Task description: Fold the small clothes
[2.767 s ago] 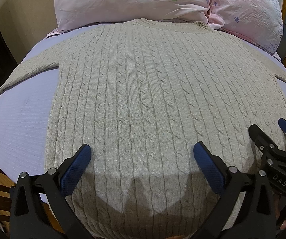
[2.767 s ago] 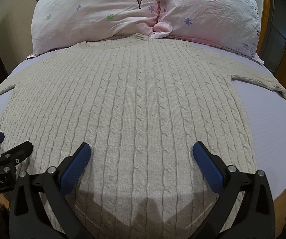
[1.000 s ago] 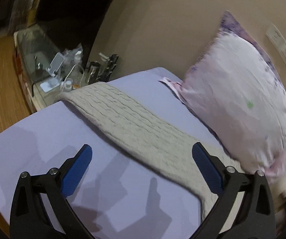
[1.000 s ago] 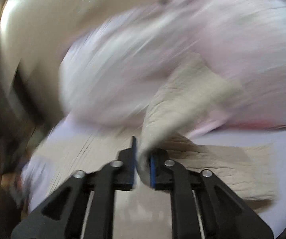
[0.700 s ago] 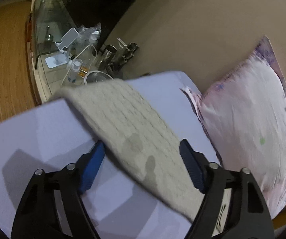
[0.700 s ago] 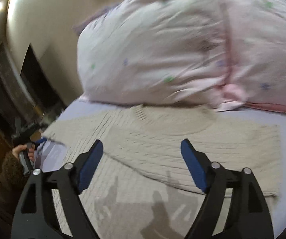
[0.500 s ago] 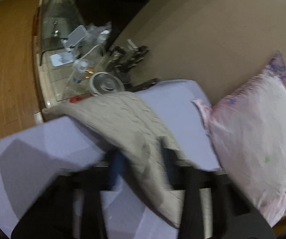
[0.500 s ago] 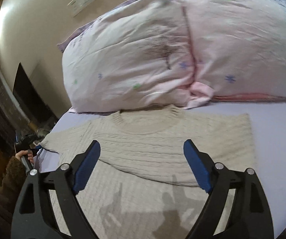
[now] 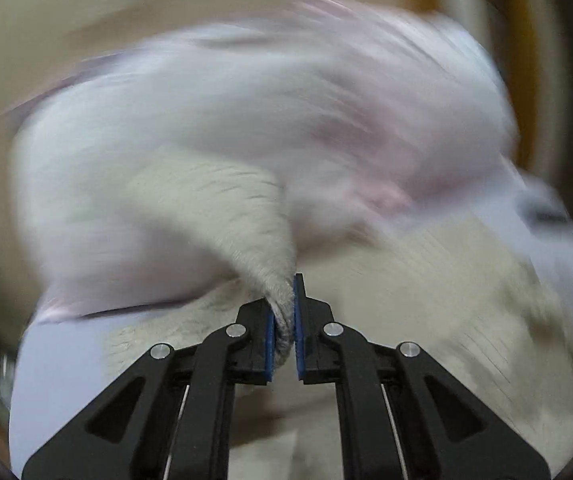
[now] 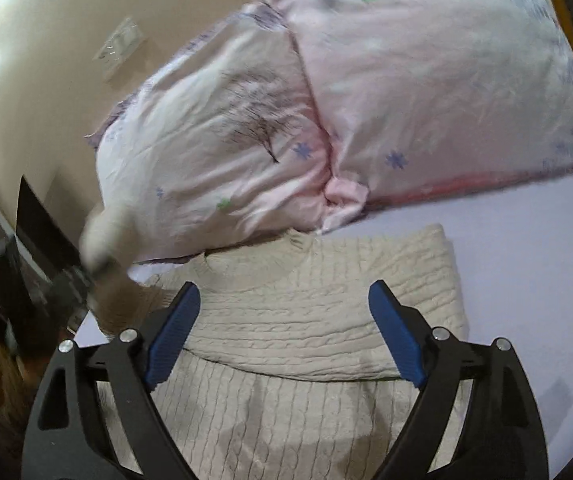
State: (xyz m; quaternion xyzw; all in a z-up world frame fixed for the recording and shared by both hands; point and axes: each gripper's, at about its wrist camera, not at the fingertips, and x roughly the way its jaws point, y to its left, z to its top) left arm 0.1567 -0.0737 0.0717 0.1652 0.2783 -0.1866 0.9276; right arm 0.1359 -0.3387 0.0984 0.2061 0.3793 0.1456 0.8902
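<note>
Since the earlier frame, when both claws hung apart over the flat sweater, the left claw point(image 9: 283, 322) has clamped together on the sleeve point(image 9: 246, 220) and lifted it. That sleeve rises from between the blue pads point(image 9: 269, 336) and curves up and to the left; the left wrist view is heavily blurred. Below and to the right of this claw lies the sweater point(image 9: 446, 300) body, on the bed point(image 9: 58, 364).

The right claw point(image 10: 286, 332) is wide apart and holds nothing. It hovers over the sweater point(image 10: 306, 320), whose right sleeve is already folded across the chest, just ahead of the pads point(image 10: 396, 332). The collar sits beyond that fold, touching the pillows point(image 10: 406, 100) at the head of the bed point(image 10: 526, 260). Far to this claw's left, a blurred pale shape, likely the lifted sleeve point(image 10: 106, 236), hangs in front of the pillows.
</note>
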